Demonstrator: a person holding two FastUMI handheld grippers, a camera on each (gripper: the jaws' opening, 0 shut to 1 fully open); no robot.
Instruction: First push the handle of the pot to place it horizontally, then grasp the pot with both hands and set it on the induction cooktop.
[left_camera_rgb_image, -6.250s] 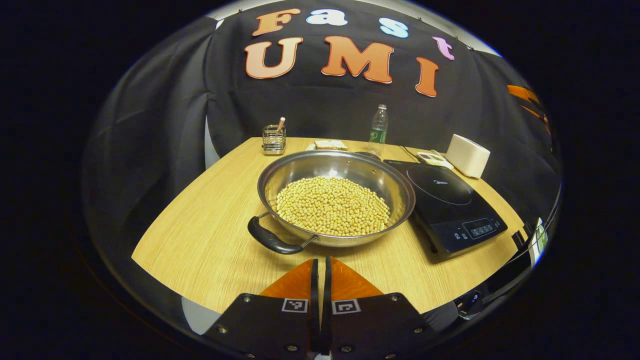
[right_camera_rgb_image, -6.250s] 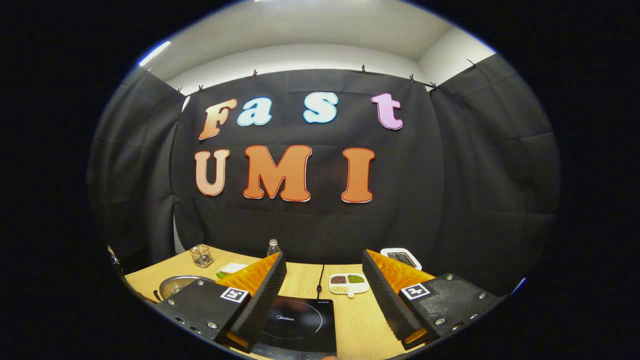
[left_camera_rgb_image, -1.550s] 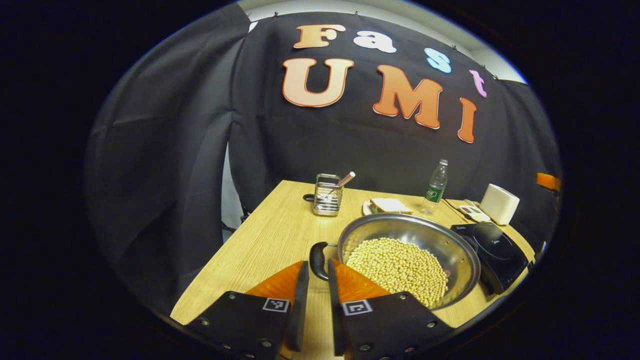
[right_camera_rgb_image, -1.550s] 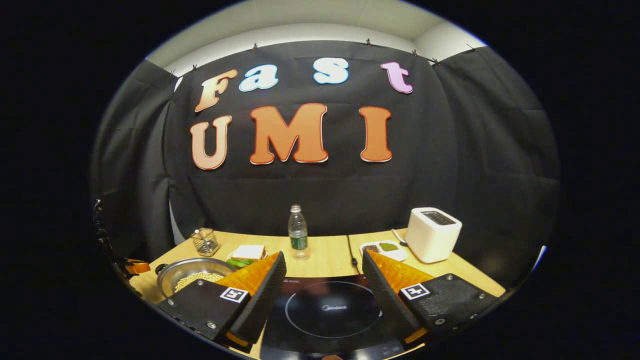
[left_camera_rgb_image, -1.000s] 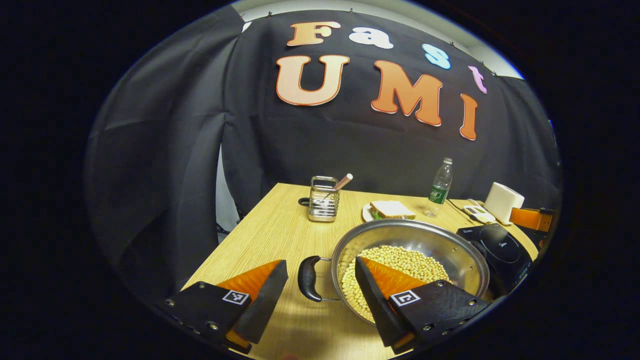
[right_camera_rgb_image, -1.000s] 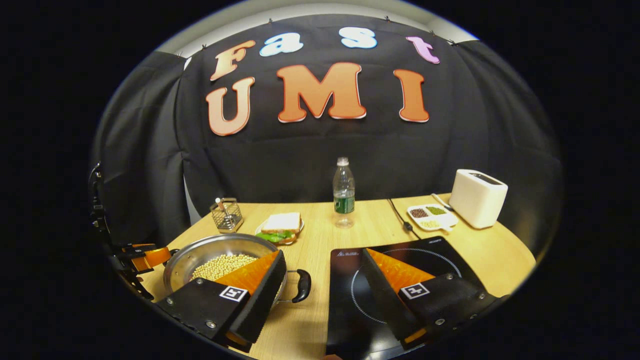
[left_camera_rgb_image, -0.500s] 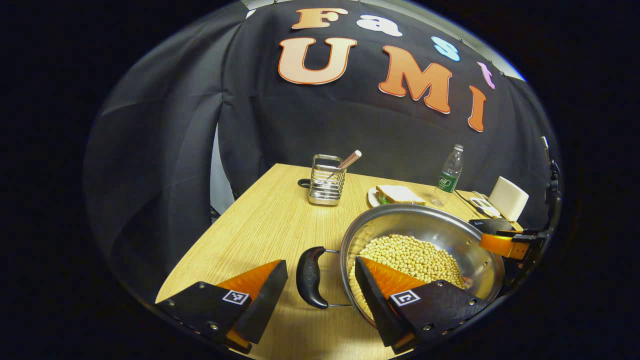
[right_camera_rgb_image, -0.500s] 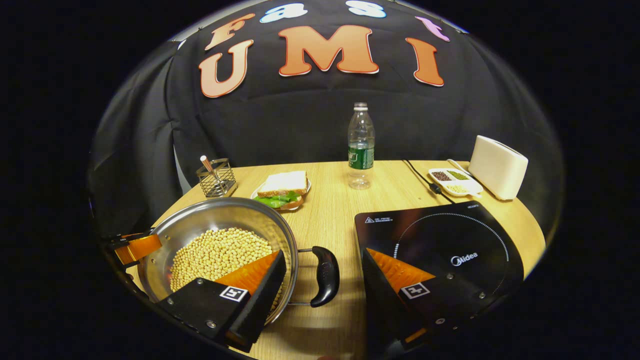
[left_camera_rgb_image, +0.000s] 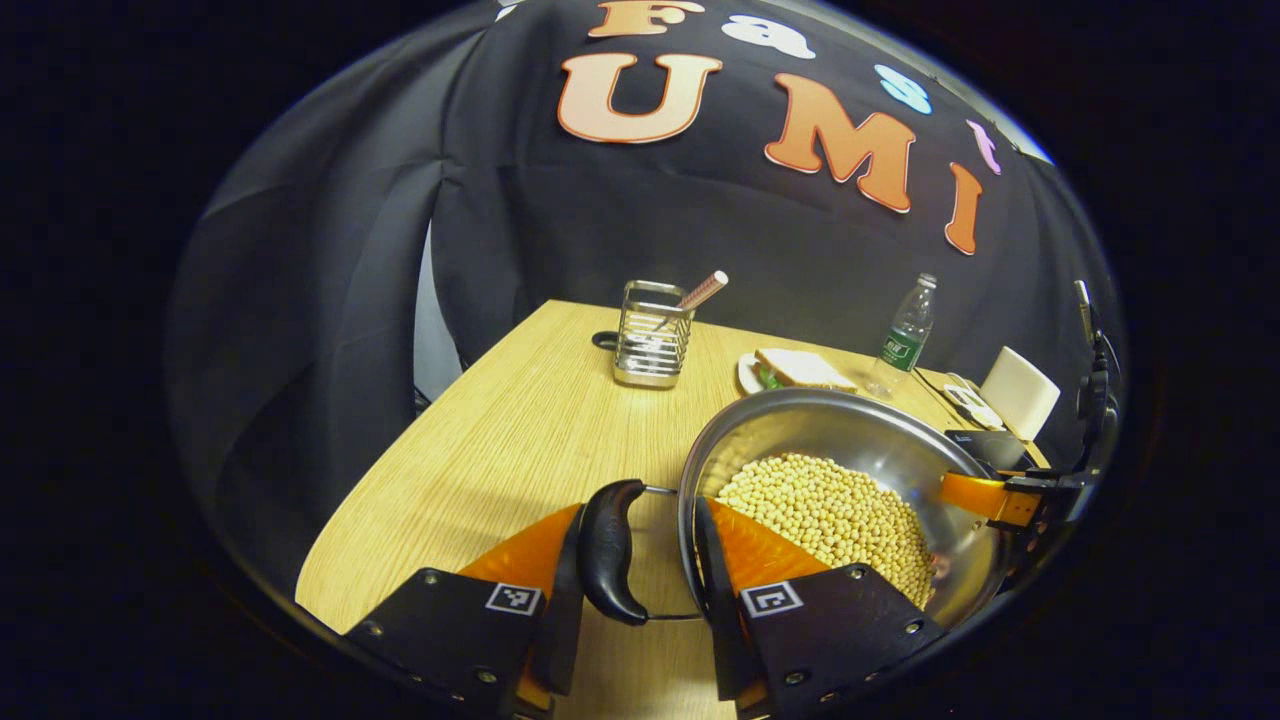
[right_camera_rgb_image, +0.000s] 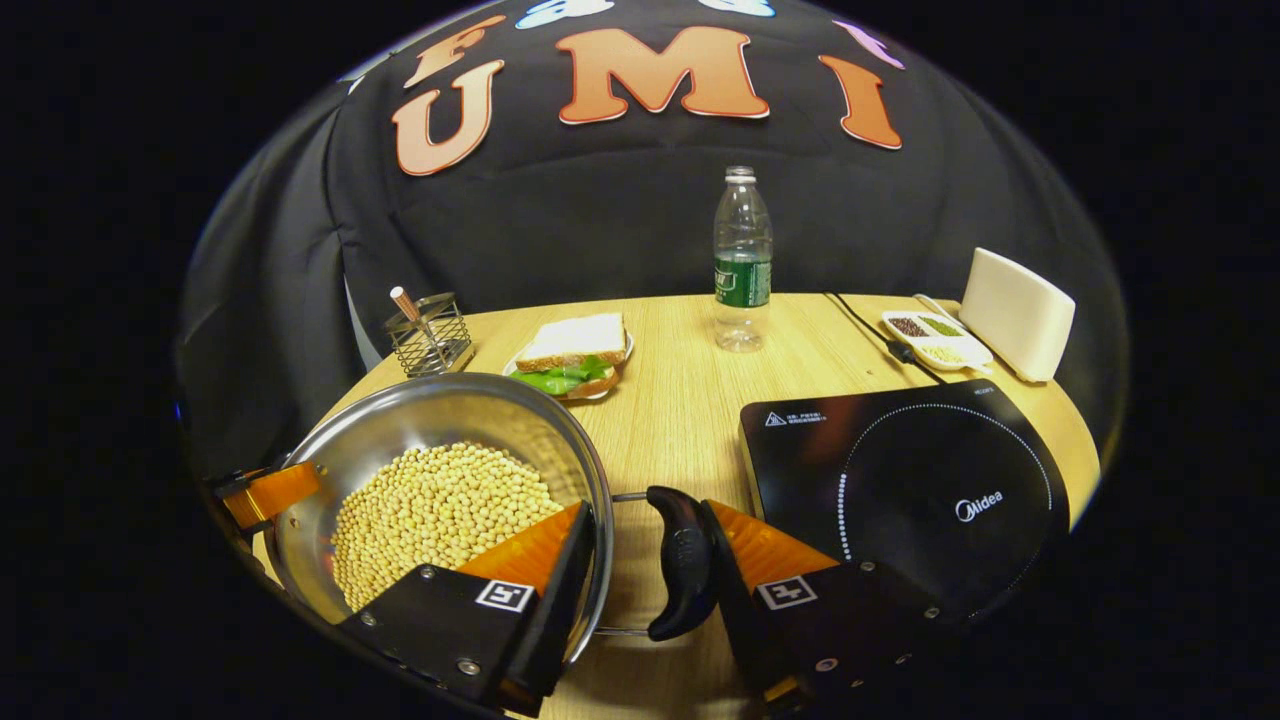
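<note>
A steel pot (left_camera_rgb_image: 830, 430) full of soybeans (left_camera_rgb_image: 830, 500) stands on the wooden table (left_camera_rgb_image: 520, 430), with a black handle at each side. My left gripper (left_camera_rgb_image: 636, 505) straddles the left handle (left_camera_rgb_image: 605, 550): the outer finger lies against the handle and the inner finger sits just inside the rim. My right gripper (right_camera_rgb_image: 646, 506) holds the right handle (right_camera_rgb_image: 680, 560) of the pot (right_camera_rgb_image: 440, 410) the same way. The black induction cooktop (right_camera_rgb_image: 900, 480) lies just right of the pot. Each view shows the other gripper at the pot's far rim.
Behind the pot are a wire holder (right_camera_rgb_image: 428, 335) and a sandwich on a plate (right_camera_rgb_image: 570, 355). A water bottle (right_camera_rgb_image: 742, 265) stands at the back. A cable (right_camera_rgb_image: 860, 325), a small divided dish (right_camera_rgb_image: 935, 340) and a white toaster (right_camera_rgb_image: 1015, 300) sit behind the cooktop.
Over the last second both grippers came down to the pot's handles, and their jaws, wide open half a second ago, have narrowed onto handle and rim. Earlier, the left gripper turned the pot's handle sideways.
</note>
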